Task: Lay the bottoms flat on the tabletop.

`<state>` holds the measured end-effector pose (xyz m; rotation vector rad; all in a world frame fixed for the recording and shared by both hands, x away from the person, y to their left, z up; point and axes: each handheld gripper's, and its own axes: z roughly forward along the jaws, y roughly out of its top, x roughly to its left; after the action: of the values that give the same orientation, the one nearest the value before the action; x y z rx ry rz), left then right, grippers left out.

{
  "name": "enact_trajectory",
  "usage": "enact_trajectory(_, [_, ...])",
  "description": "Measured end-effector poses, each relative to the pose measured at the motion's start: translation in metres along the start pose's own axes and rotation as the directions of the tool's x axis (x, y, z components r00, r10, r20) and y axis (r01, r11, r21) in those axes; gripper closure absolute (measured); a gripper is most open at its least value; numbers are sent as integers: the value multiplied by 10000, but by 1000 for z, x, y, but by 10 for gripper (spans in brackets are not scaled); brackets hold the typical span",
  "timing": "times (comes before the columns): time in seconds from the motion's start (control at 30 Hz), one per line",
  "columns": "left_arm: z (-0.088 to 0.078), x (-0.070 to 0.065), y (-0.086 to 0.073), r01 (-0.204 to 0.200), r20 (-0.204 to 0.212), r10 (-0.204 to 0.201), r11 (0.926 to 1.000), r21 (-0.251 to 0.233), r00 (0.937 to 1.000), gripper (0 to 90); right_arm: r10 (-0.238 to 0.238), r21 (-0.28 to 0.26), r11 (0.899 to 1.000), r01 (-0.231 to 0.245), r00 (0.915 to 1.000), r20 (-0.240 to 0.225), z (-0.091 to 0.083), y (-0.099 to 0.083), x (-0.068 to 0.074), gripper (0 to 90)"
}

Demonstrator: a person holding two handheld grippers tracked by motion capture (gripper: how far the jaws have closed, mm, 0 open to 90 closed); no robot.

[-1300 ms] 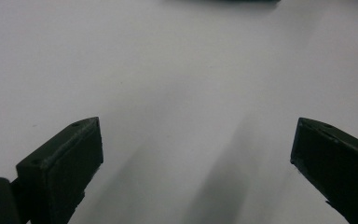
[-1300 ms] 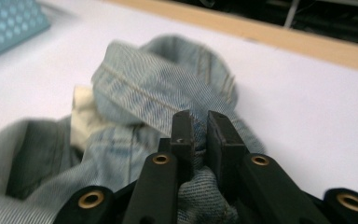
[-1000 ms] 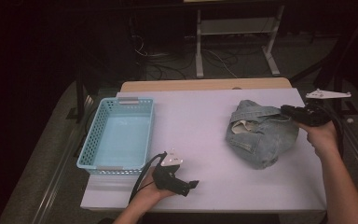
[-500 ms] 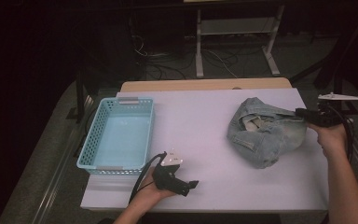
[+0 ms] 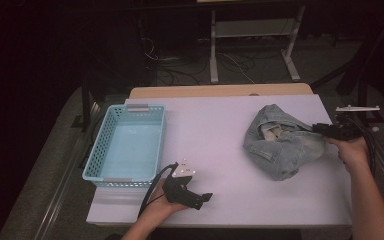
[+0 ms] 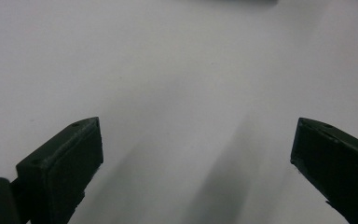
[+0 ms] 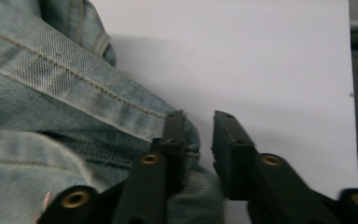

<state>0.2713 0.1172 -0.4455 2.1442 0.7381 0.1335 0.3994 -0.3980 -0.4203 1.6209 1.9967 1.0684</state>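
Right gripper view shows my right gripper (image 7: 198, 140) at the edge of the crumpled jeans (image 7: 51, 116); its jaws have just been opening, a denim fold between them, no longer pinched. I see the jeans on the table's (image 5: 215, 130) right side. My left gripper (image 5: 187, 192) rests released near the blue basket (image 5: 125, 145).

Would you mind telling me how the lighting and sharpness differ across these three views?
High view: table brightly lit, surroundings nearly black. Left gripper view: soft shadows on the bare surface, fingers close and blurred. Right gripper view: denim jeans sharp in weave and stitching, near fingers slightly soft.
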Motion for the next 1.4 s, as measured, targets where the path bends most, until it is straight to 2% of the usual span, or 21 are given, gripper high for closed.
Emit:
enact_trajectory(0.2, [1, -1, 1, -66, 41, 66, 10000, 45, 10000, 21, -110, -566, 9984, 74, 9979, -646, -15, 11, 13, 503])
enact_trajectory(0.33, [0, -1, 0, -73, 36, 72, 10000, 48, 10000, 20, -346, -975, 9949, 270, 9964, -778, -29, 21, 25, 449])
enact_trajectory(0.43, [0, 0, 0, -24, 37, 24, 10000, -7, 10000, 21, -511, -1364, 9900, 361, 9928, -1084, -39, 29, 35, 446])
enact_trajectory(0.5, [0, 0, 1, -36, 49, 36, 10000, 5, 10000, 21, -766, -1444, 9879, 565, 9875, -1377, -43, 32, 44, 454])
enact_trajectory(0.6, [1, -1, 1, -58, 74, 57, 10000, 28, 10000, 20, -1142, -1348, 9866, 915, 9786, -1713, -43, 36, 57, 470])
enact_trajectory(0.7, [0, -2, 1, -105, 74, 105, 9999, 35, 9999, 21, -1293, -1214, 9870, 1054, 9692, -2098, -39, 37, 68, 488])
enact_trajectory(0.83, [0, -1, 0, -71, 66, 71, 10000, 16, 10000, 20, -1432, -1072, 9867, 1218, 9647, -2212, -35, 37, 79, 488])
enact_trajectory(0.87, [-1, 0, 0, -50, 77, 50, 10000, -11, 10000, 21, -1495, -953, 9870, 1295, 9573, -2475, -32, 37, 85, 499])
enact_trajectory(1.0, [-1, 0, 0, -48, 85, 48, 10000, -26, 10000, 20, -1689, -660, 9855, 1562, 9391, -2992, -29, 35, 99, 494])
enact_trajectory(1.2, [-2, 0, 0, -60, 58, 61, 10000, -18, 10000, 20, -1857, -421, 9820, 1844, 8980, -3988, -36, 25, 120, 515])
enact_trajectory(1.3, [-2, 0, 0, -49, 46, 49, 10000, -37, 10000, 20, -2069, -369, 9768, 2111, 8840, -4191, -39, 18, 131, 558])
enact_trajectory(1.4, [-1, 0, 1, -83, 60, 83, 10000, -23, 9999, 21, -2404, -201, 9666, 2555, 8767, -4166, -38, 13, 142, 601])
